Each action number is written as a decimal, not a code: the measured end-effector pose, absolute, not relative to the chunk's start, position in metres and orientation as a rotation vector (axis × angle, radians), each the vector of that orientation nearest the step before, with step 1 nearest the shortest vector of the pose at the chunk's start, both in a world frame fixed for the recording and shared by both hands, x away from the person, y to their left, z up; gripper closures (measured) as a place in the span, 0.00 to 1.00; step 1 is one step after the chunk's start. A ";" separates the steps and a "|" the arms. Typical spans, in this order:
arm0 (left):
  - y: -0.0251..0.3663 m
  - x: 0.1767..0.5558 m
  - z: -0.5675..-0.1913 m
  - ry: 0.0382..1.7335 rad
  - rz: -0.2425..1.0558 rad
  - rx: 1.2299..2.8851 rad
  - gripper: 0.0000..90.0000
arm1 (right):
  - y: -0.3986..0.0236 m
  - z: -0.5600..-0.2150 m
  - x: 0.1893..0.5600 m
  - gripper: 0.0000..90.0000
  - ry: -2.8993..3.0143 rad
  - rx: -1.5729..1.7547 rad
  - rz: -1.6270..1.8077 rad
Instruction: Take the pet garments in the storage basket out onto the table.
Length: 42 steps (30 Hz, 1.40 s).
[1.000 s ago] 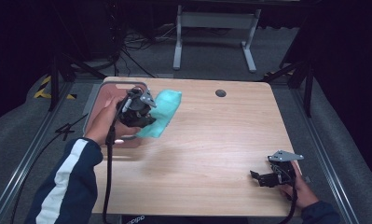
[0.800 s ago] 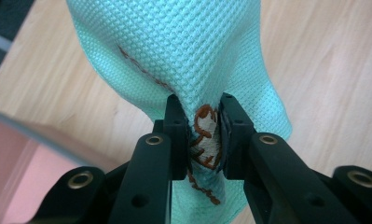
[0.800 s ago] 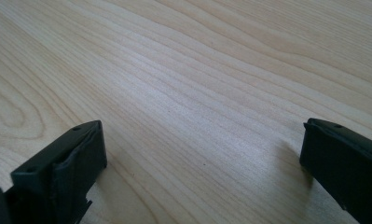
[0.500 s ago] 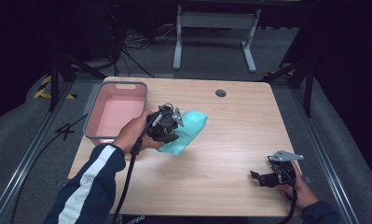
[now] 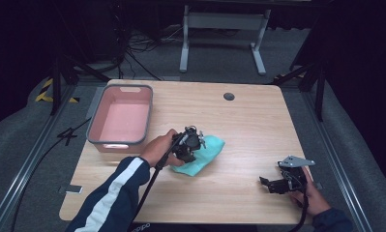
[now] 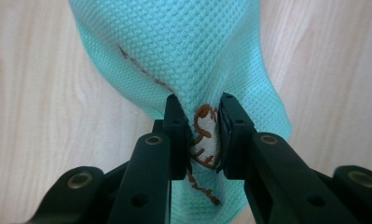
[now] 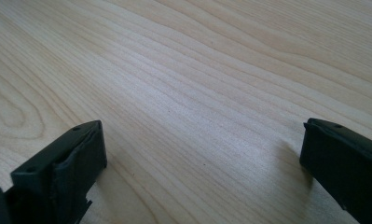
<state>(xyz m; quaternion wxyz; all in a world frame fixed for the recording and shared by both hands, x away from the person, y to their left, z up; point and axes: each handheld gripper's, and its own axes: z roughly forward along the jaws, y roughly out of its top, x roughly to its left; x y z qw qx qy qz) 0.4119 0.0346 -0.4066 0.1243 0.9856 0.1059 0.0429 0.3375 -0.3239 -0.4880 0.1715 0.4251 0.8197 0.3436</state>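
my left gripper (image 5: 190, 145) has carried the teal cloth (image 5: 202, 154) away from the pink tub (image 5: 120, 118). a second ago the cloth hung at the tub's right rim, half a second ago it was out over the bare wood, and now it sits lower and nearer the middle of the table (image 5: 248, 125), its far end resting on the wood. my left forearm has swung with it, from the table's left edge toward the centre, so the tub's whole inside is uncovered now. in the left gripper view the cloth (image 6: 183, 60) drapes forward onto the tabletop from the pinch.
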 end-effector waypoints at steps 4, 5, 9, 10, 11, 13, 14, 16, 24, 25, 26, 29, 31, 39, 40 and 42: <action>0.027 0.410 -0.428 0.297 0.066 2.891 0.84 | -0.324 -0.488 0.337 0.01 2.327 1.207 0.975; 0.026 0.409 -0.433 0.296 0.064 2.885 0.84 | -0.324 -0.488 0.337 0.01 2.326 1.208 0.976; 0.024 0.407 -0.440 0.315 0.050 2.863 0.84 | -0.324 -0.488 0.337 0.01 2.327 1.207 0.976; 0.024 0.407 -0.440 0.311 0.054 2.865 0.84 | -0.324 -0.488 0.337 0.01 2.327 1.206 0.975; 0.024 0.407 -0.439 0.313 0.060 2.868 0.83 | -0.324 -0.488 0.338 0.01 2.327 1.207 0.976; 0.023 0.405 -0.438 0.303 0.086 2.873 0.81 | -0.324 -0.488 0.337 0.01 2.327 1.207 0.975; 0.022 0.405 -0.437 0.295 0.098 2.877 0.79 | -0.324 -0.488 0.337 0.01 2.327 1.206 0.975; 0.023 0.402 -0.433 0.299 0.094 2.862 0.69 | -0.324 -0.488 0.337 0.01 2.327 1.207 0.976; 0.030 0.394 -0.412 0.295 0.170 2.794 0.44 | -0.324 -0.488 0.337 0.01 2.327 1.206 0.975; 0.030 0.394 -0.412 0.295 0.170 2.794 0.43 | -0.324 -0.488 0.337 0.01 2.327 1.206 0.975; 0.031 0.392 -0.410 0.298 0.183 2.787 0.43 | -0.324 -0.488 0.337 0.01 2.327 1.207 0.975; 0.037 0.389 -0.405 0.311 0.199 2.776 0.39 | -0.324 -0.488 0.337 0.01 2.327 1.207 0.975; 0.043 0.387 -0.402 0.307 0.228 2.761 0.37 | -0.324 -0.488 0.337 0.01 2.327 1.206 0.975; 0.064 0.380 -0.394 0.306 0.288 2.700 0.33 | -0.324 -0.488 0.337 0.01 2.327 1.207 0.975; 0.064 0.380 -0.394 0.306 0.288 2.700 0.33 | -0.324 -0.488 0.337 0.01 2.327 1.207 0.975; 0.074 0.378 -0.393 0.317 0.289 2.689 0.33 | -0.324 -0.488 0.337 0.01 2.327 1.207 0.976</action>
